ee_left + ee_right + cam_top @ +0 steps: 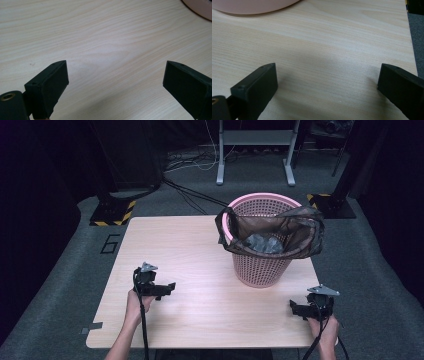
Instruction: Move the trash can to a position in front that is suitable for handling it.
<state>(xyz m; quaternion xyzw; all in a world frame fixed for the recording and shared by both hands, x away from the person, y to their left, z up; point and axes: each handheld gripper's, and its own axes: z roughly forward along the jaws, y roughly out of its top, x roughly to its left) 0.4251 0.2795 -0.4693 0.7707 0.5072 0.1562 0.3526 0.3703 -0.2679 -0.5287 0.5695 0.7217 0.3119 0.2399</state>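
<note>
A pink lattice basket (pixel 262 265) lined with a dark, translucent bag (pixel 300 232) stands at the counter's (pixel 200 270) far right. The left claw (pixel 170 287) and right claw (pixel 294 308) both gape wide, empty, over bare wood.

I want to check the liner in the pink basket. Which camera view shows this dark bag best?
The high view: it shows the dark bag draped over the rim of the pink basket, with something grey inside. The left gripper view catches a corner of the basket's base, the right gripper view a strip of it; neither includes the bag.
</note>
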